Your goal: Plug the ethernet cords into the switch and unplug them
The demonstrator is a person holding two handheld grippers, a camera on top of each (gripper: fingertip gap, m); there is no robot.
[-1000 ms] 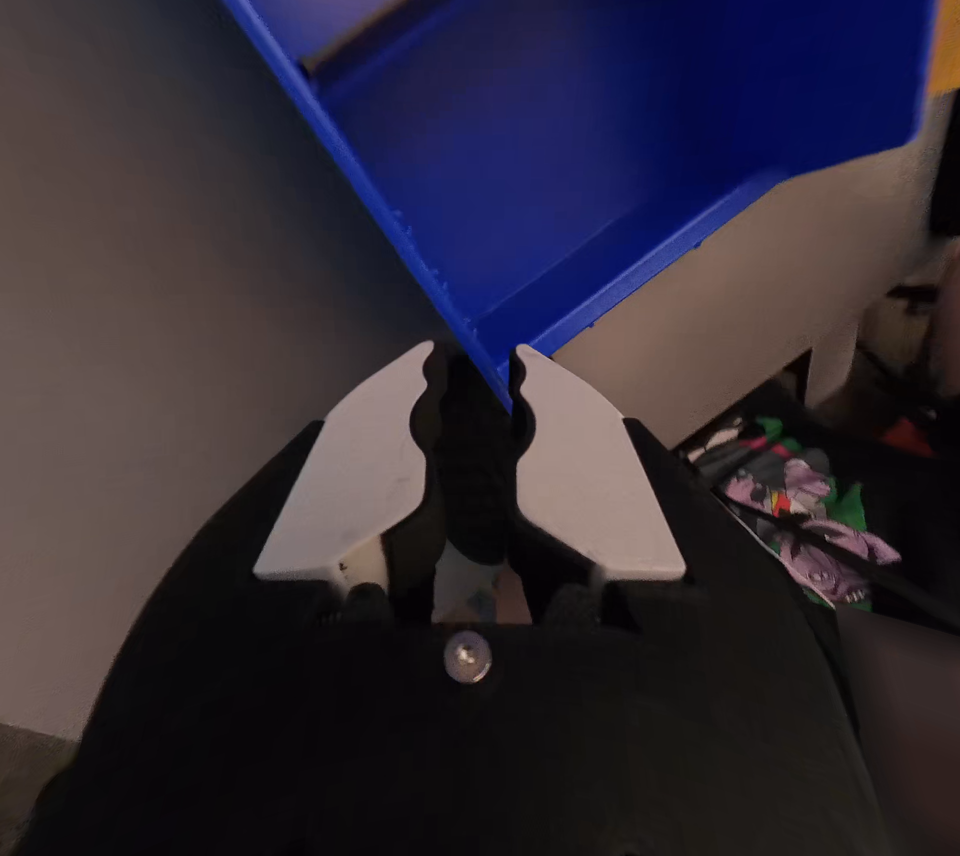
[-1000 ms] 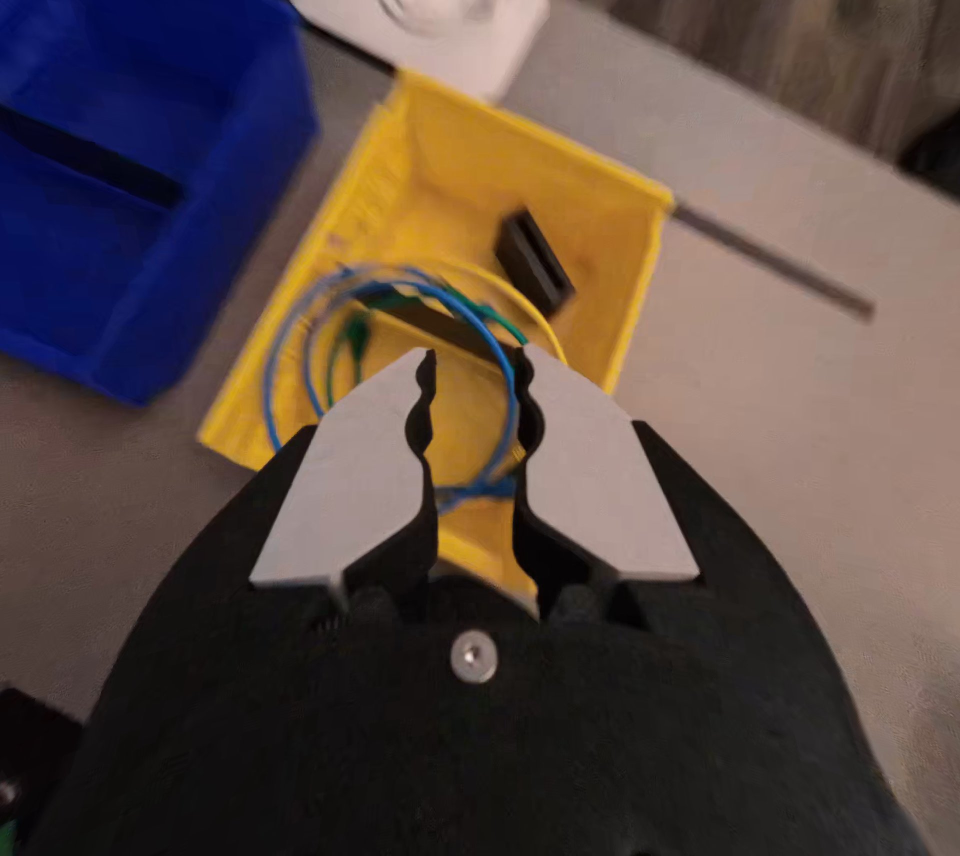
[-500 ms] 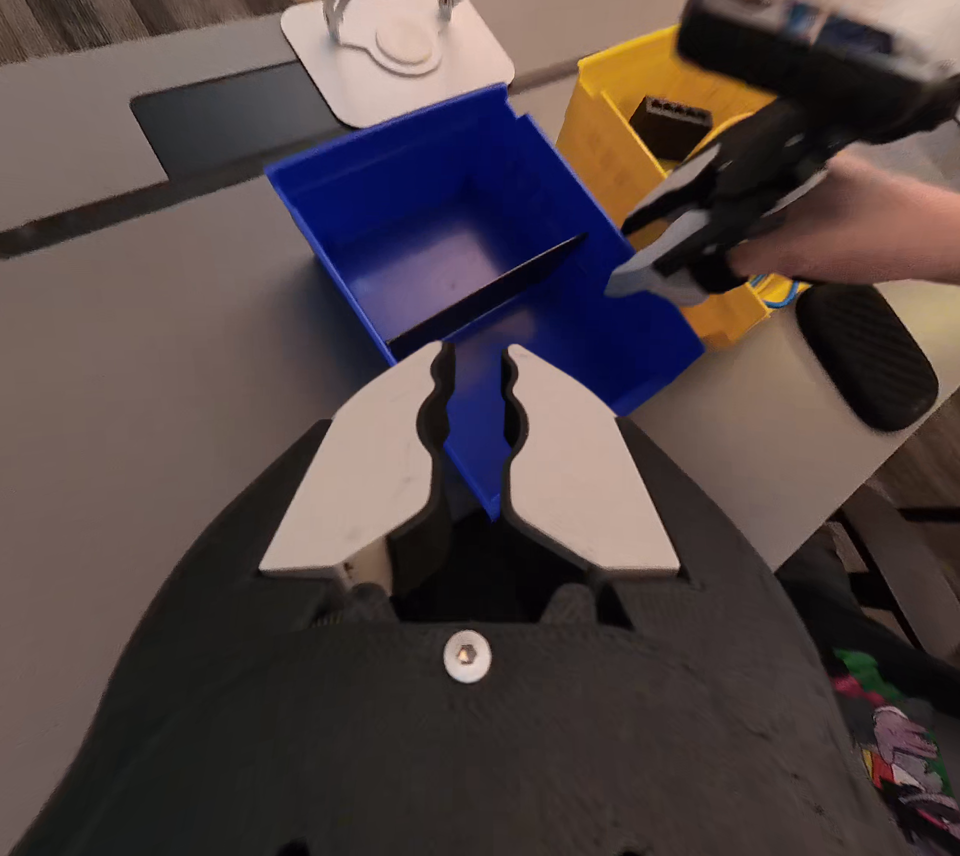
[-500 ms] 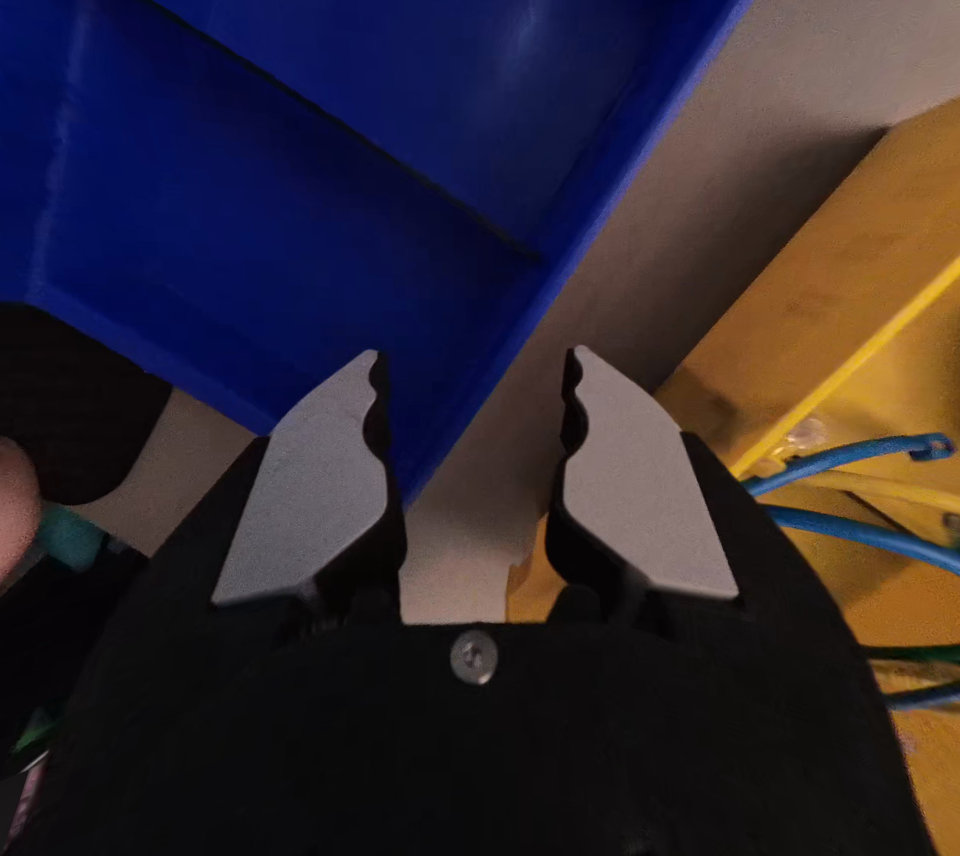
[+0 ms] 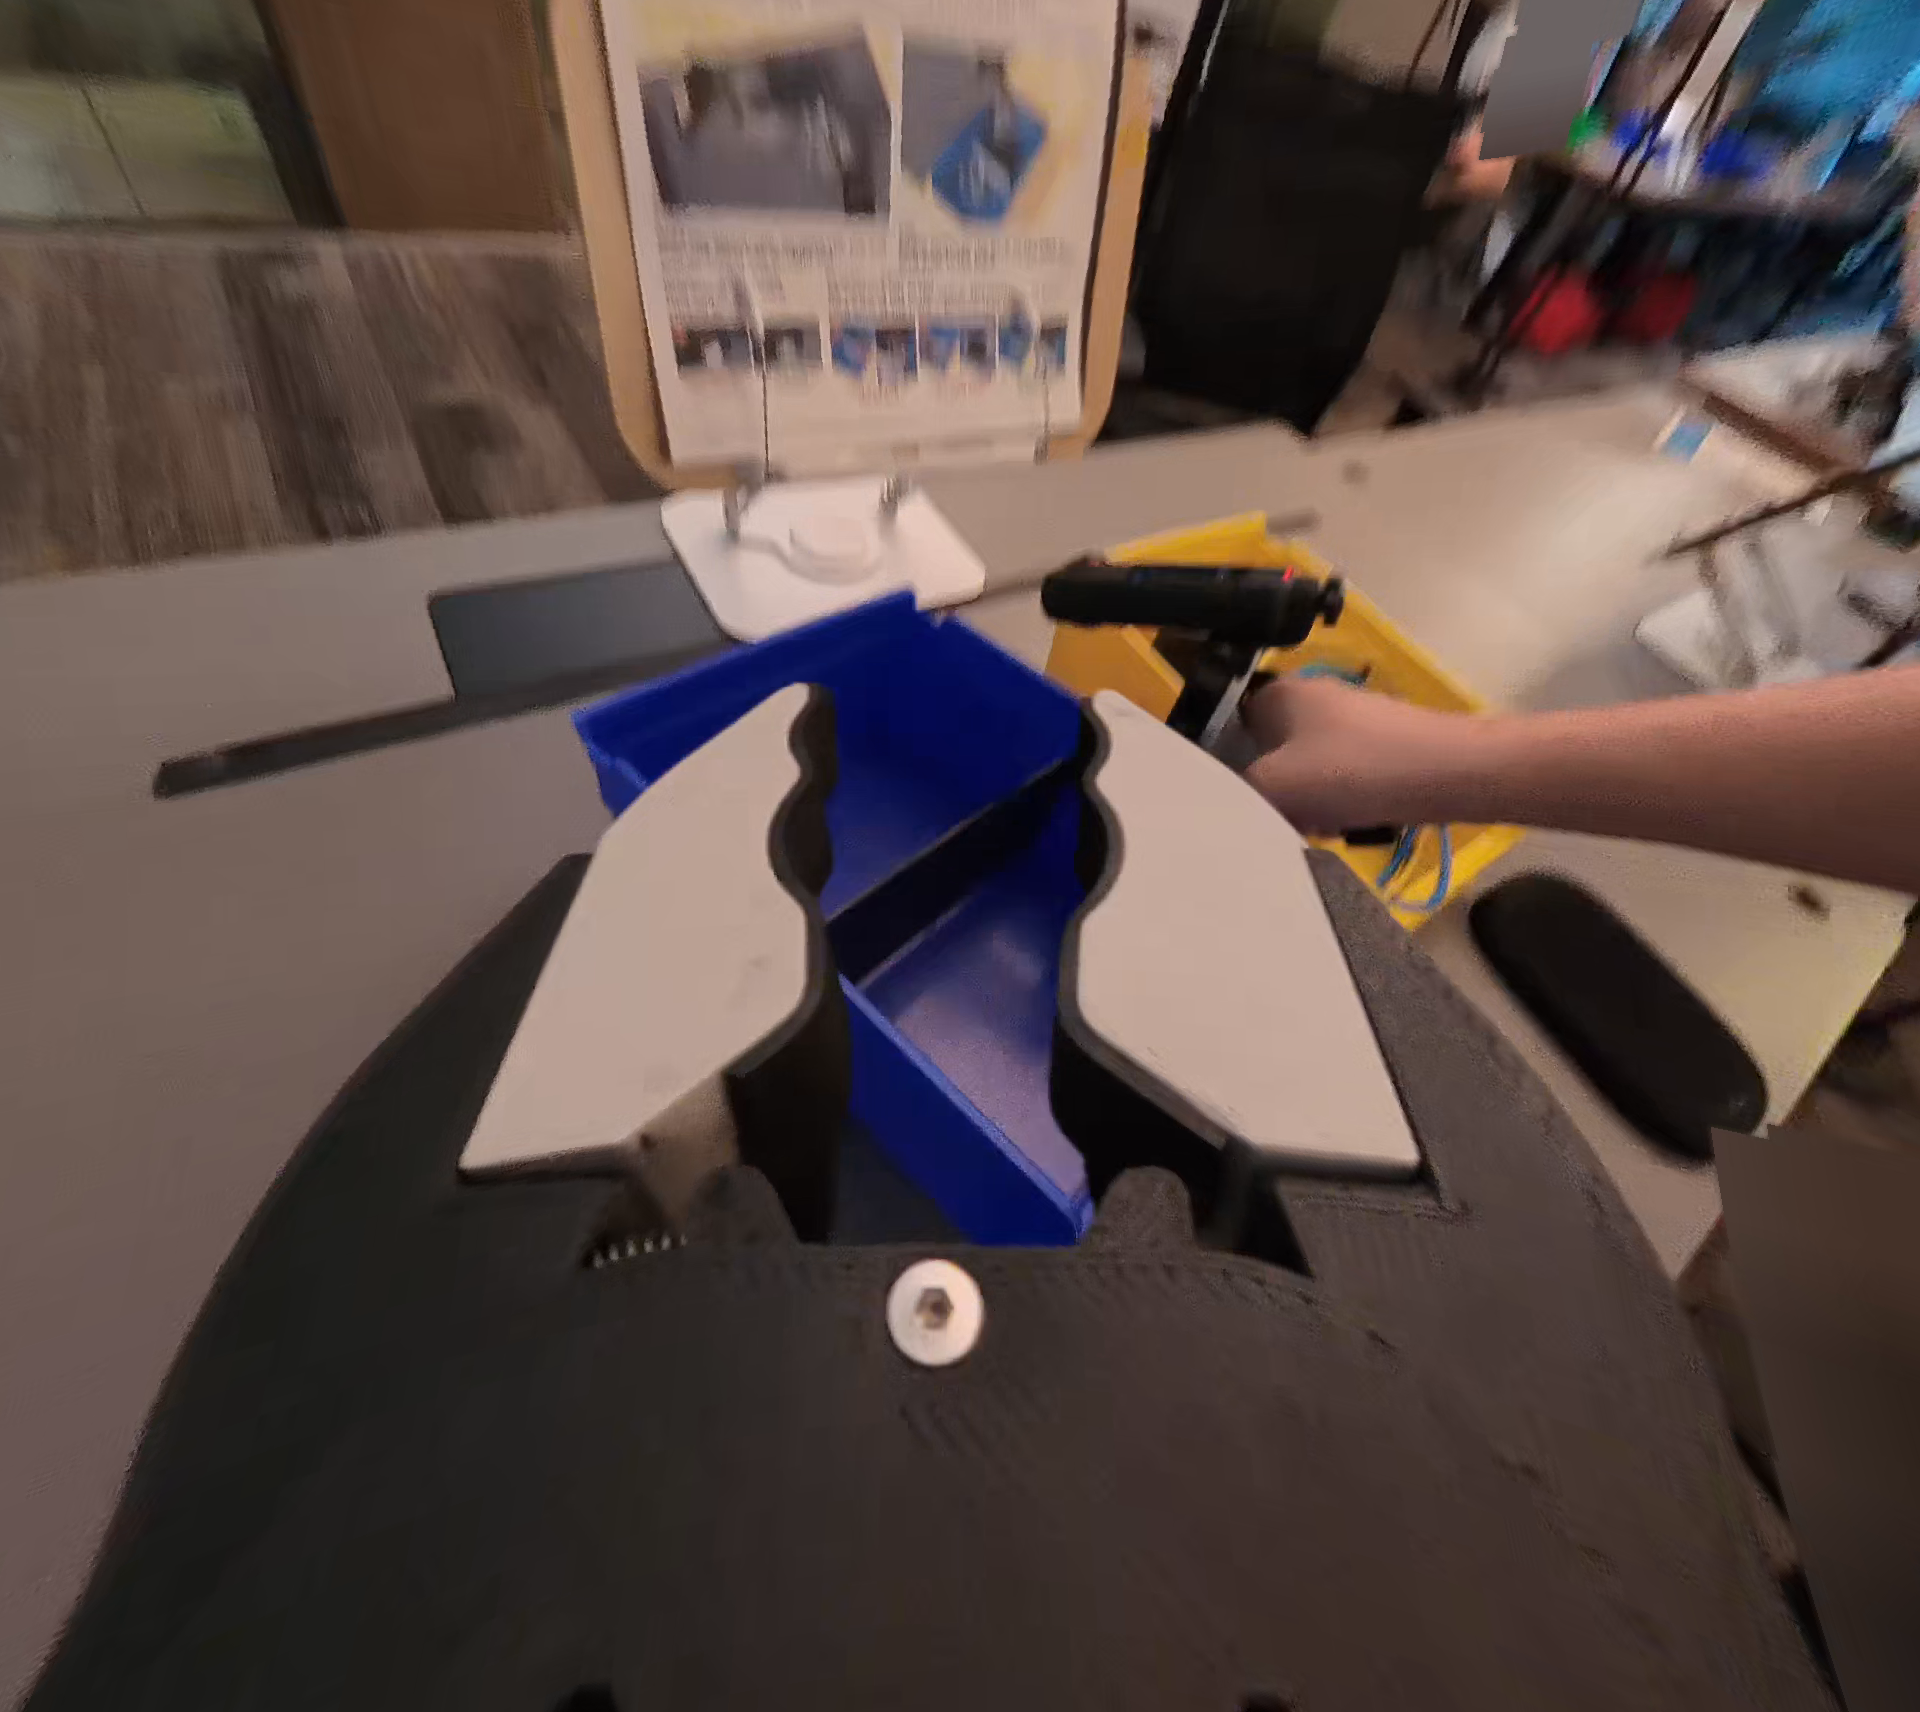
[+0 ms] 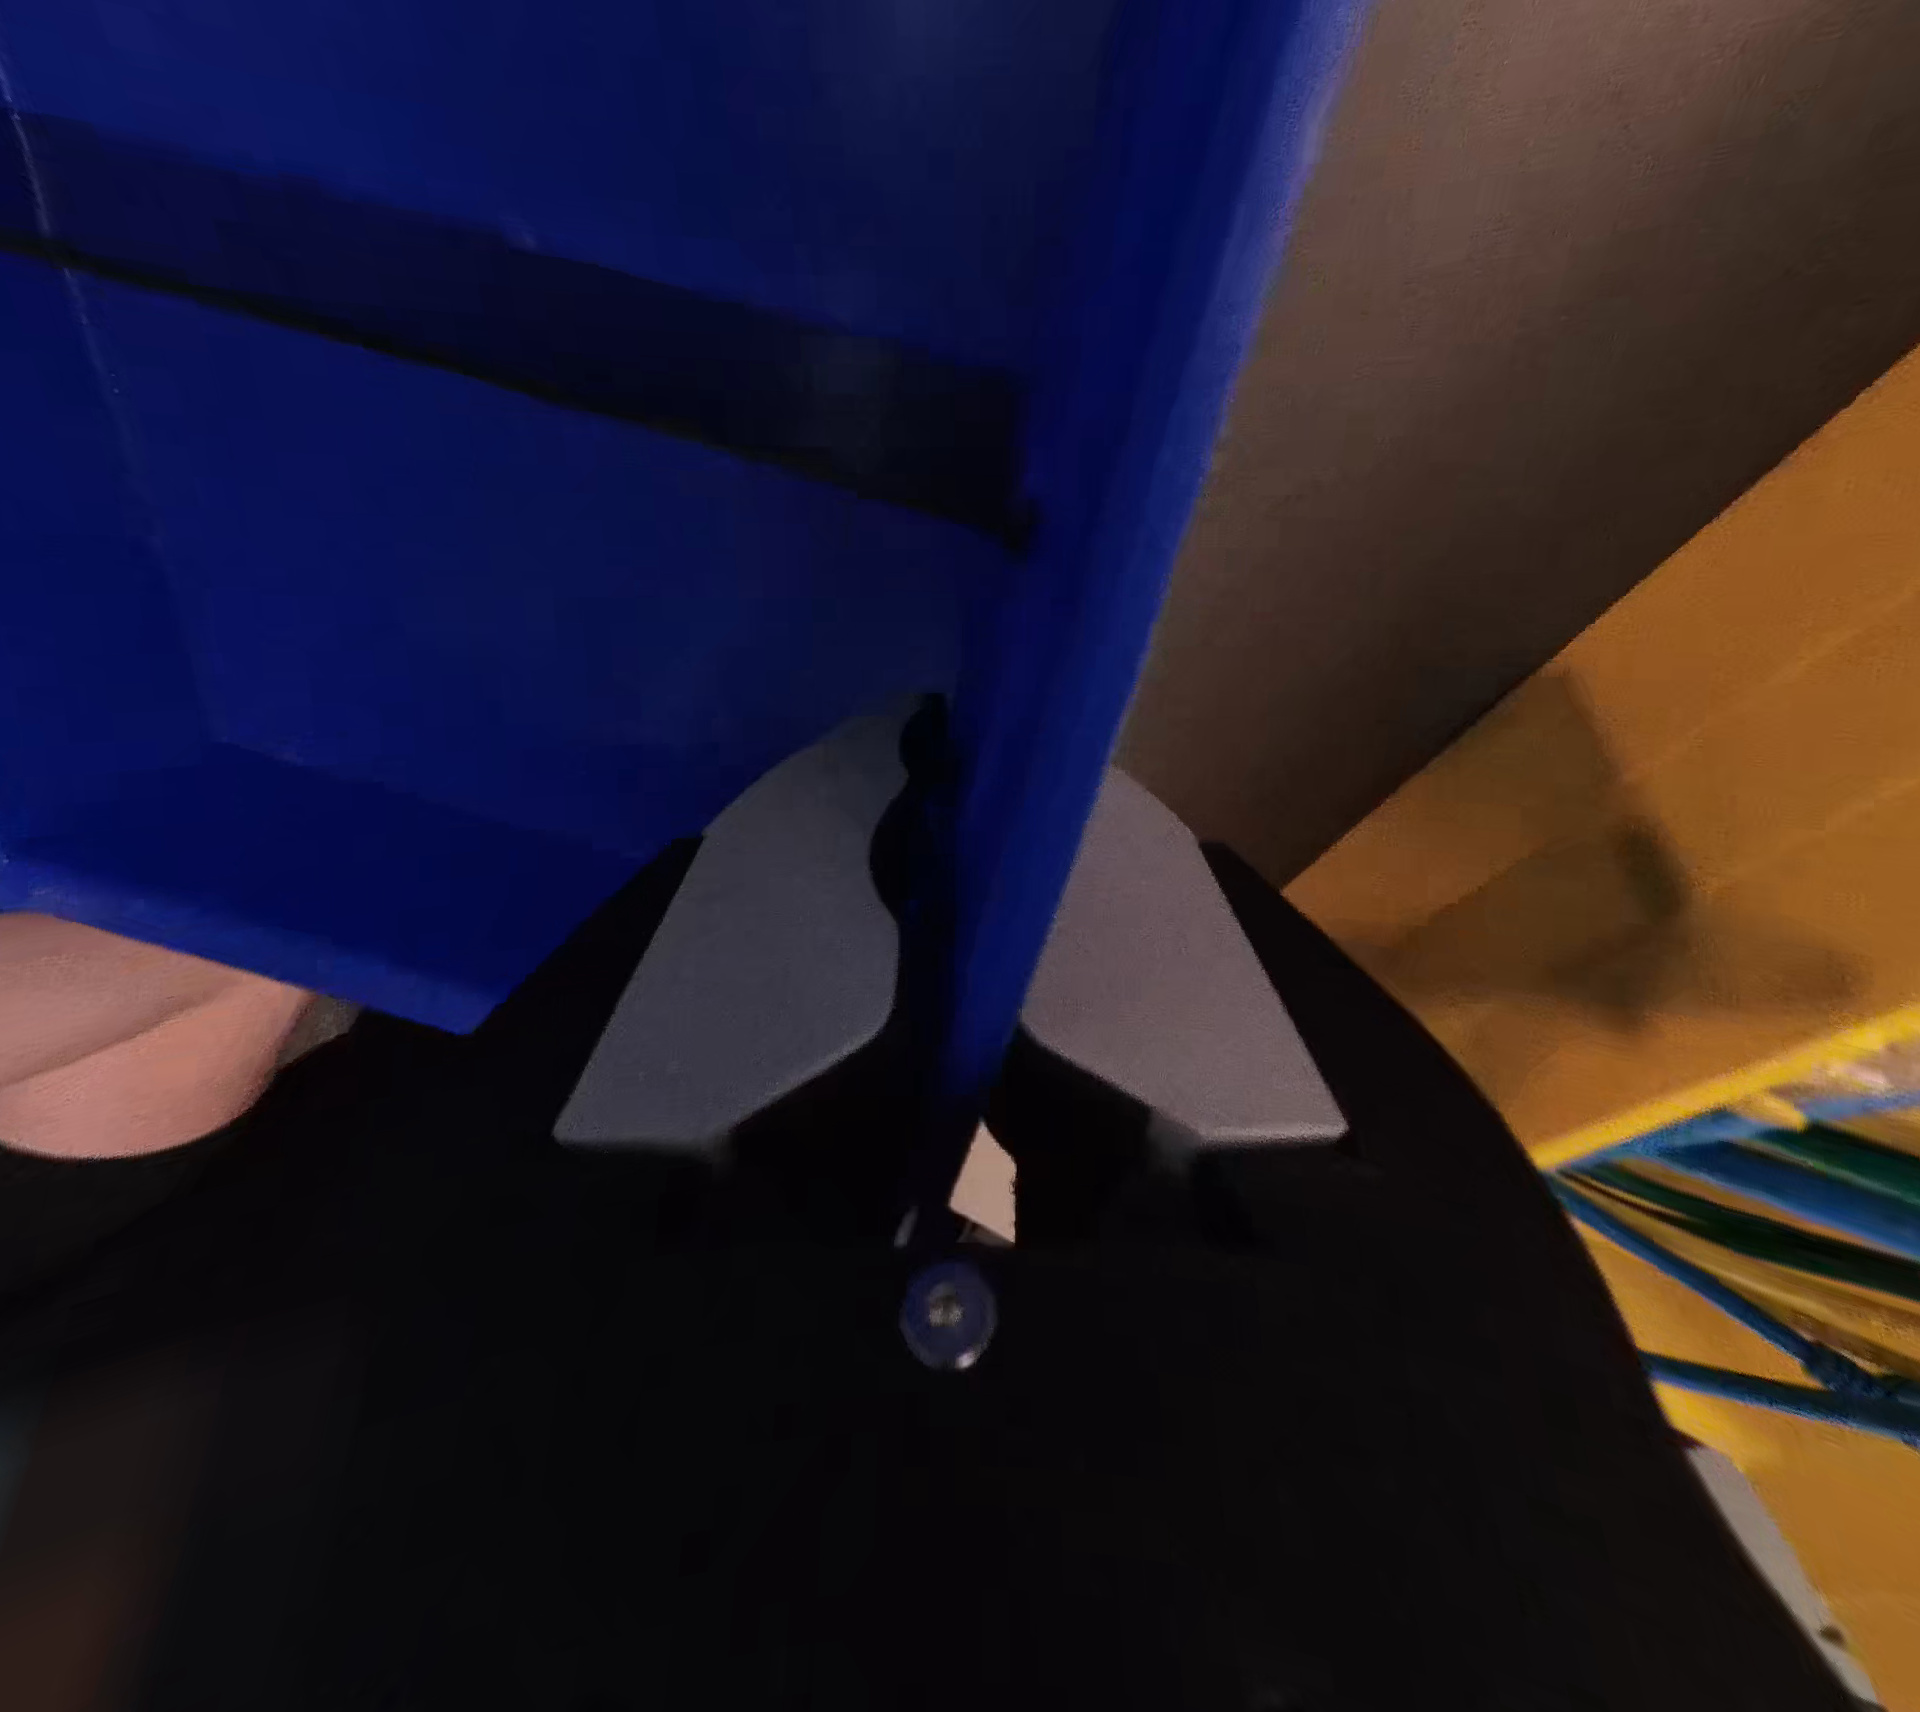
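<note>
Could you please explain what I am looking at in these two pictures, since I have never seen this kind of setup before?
There is no robot here: a person holds a hand-operated two-finger gripper in each hand, and a camera on each looks forward along its fingers.

The left picture comes from the left gripper, whose jaws stand open, gripping nothing, above a grey table. On the table are a blue bin with a divider, a yellow bin holding coloured cords, and a stand with a printed sheet. The person's hand holds the other gripper there.

The right picture comes from that right gripper, closed on the blue bin's wall.
</note>
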